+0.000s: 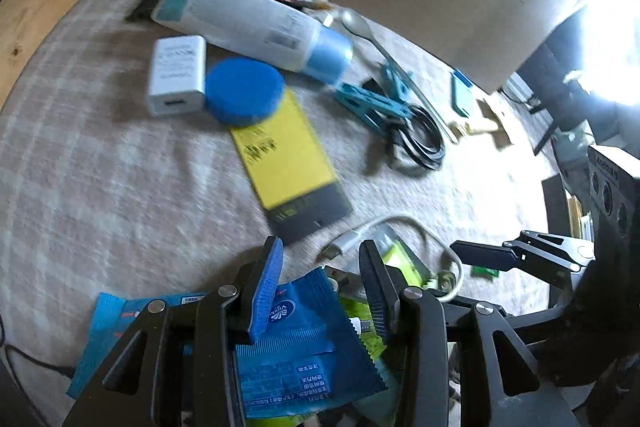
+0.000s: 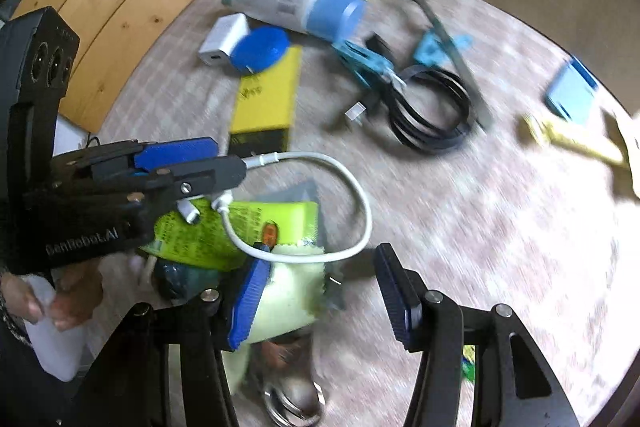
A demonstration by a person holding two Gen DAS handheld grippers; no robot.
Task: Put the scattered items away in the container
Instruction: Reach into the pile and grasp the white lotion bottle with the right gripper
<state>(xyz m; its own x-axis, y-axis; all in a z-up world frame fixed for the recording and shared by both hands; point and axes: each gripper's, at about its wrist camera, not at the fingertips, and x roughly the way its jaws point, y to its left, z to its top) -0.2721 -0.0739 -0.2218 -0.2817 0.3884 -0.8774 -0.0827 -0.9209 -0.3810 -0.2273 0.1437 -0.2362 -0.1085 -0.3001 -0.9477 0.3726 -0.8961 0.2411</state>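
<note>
Closing on one item at a time will serve you best. Your left hand-held gripper (image 1: 320, 247) stands part-way apart over the blue packet (image 1: 304, 331) near the tabletop's (image 1: 100, 187) near edge (whether the pads pinch it, I cannot tell). Your right hand-held gripper (image 2: 322, 259) is apart, gripping nothing. Square your jaws across the packet's narrow side before lifting. No container shows in either view.

Counted:
- one white tube (image 1: 240, 23) by the far edge
- one charger (image 1: 176, 75)
- one blue lid (image 1: 244, 91)
- one yellow box (image 1: 284, 155)
- two teal clips (image 1: 372, 103)
- one black cable (image 1: 420, 139)
- one white cable (image 2: 352, 195)
- one spoon (image 1: 360, 27)
</note>
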